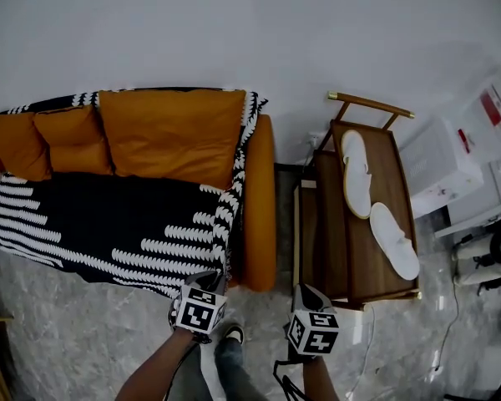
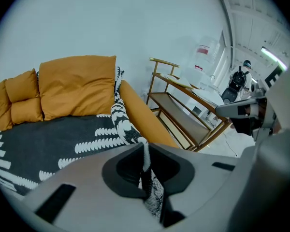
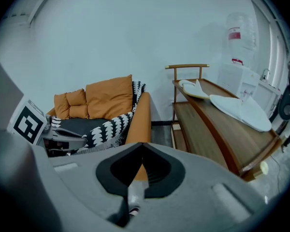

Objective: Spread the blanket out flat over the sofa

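Blanket [image 1: 108, 224] lies black and white over the seat of the orange sofa [image 1: 259, 182] at left, its near right corner pinched in my left tool [image 2: 144, 149], while my right tool [image 3: 142, 146], closed on nothing, hangs near the wooden trolley [image 1: 330, 224].

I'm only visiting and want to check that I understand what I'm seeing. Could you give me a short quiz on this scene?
1. True or false: the jaws of the left gripper pinch an edge of the blanket.
2. What lies on the wooden cart? A) books B) white slippers C) cups
3. What is held in the jaws of the right gripper?
Key: 1 true; 2 B; 3 nothing, they are together and empty.
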Tool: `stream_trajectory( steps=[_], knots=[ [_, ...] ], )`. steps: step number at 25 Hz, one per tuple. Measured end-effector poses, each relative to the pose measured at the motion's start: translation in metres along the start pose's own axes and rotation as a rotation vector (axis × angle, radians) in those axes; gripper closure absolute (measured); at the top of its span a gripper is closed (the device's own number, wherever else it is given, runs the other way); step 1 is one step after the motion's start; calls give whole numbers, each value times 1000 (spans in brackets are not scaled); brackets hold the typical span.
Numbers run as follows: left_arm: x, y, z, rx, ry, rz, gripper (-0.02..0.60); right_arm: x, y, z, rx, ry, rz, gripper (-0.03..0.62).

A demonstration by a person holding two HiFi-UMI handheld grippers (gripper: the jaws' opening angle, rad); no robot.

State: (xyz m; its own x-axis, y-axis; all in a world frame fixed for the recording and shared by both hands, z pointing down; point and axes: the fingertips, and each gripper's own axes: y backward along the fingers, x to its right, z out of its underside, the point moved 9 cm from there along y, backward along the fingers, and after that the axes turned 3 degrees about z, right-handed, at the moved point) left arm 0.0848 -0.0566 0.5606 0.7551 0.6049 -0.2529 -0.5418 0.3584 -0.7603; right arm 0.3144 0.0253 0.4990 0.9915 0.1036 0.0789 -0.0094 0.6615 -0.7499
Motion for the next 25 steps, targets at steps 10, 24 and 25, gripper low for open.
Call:
stream_trajectory(
  steps=[10, 24, 25],
  knots=[
    [13, -35, 44, -41, 42, 41, 552, 6, -22, 35, -33, -13, -8, 589],
    [9, -79, 85, -70, 106, 67, 552, 13, -51, 68, -67, 0, -2, 589],
    [9, -81, 89, -77, 113, 71, 552, 13, -52, 70, -73, -1, -1, 589]
  ],
)
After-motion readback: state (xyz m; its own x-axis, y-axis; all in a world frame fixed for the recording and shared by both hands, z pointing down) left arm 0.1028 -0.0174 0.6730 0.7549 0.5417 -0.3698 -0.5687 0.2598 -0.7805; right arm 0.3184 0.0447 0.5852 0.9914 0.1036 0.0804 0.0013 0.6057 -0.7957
